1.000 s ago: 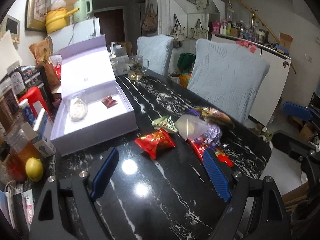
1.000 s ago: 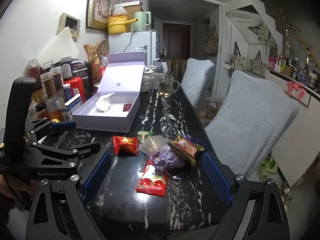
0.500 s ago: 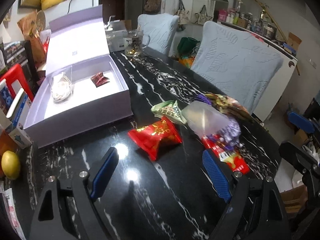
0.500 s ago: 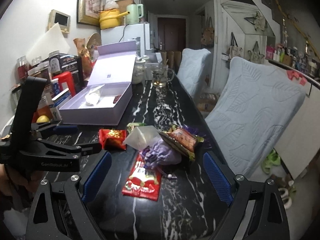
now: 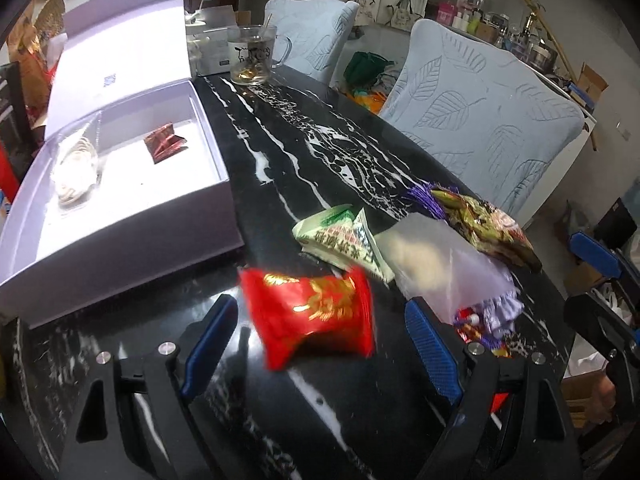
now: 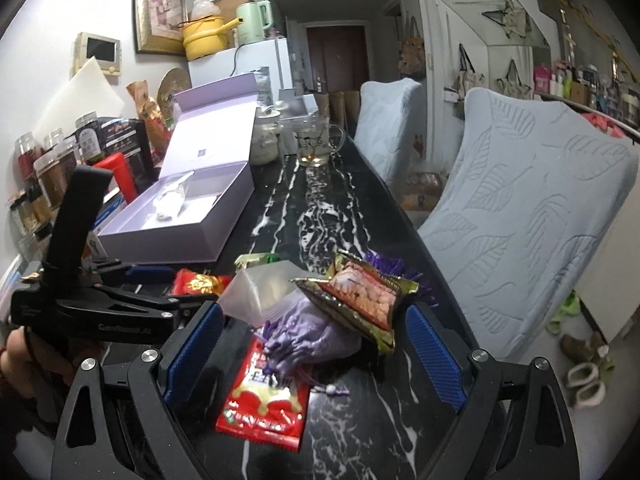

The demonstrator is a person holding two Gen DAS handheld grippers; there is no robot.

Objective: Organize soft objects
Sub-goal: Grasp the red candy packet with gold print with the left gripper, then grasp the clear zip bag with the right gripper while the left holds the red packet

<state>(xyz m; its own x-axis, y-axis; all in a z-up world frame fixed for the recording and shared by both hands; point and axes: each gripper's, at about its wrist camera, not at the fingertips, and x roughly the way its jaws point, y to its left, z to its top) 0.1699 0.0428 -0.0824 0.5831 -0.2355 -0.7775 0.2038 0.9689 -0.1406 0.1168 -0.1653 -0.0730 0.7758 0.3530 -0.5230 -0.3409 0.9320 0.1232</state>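
A pile of soft packets lies on the black marble table. My left gripper is open, its jaws on either side of a red and gold packet, not closed on it. Behind it lie a green packet, a clear bag and a brown snack bag. My right gripper is open over a purple drawstring pouch and a flat red packet. The open lilac box holds a white bag and a dark red packet.
A glass mug stands at the table's far end. Two chairs with light blue covers line the right side. Jars and boxes crowd the left edge beside the lilac box. The left gripper's body shows in the right wrist view.
My left gripper has moved forward and down until its open jaws flank the red and gold packet. My right gripper has moved closer to the purple pouch and the pile.
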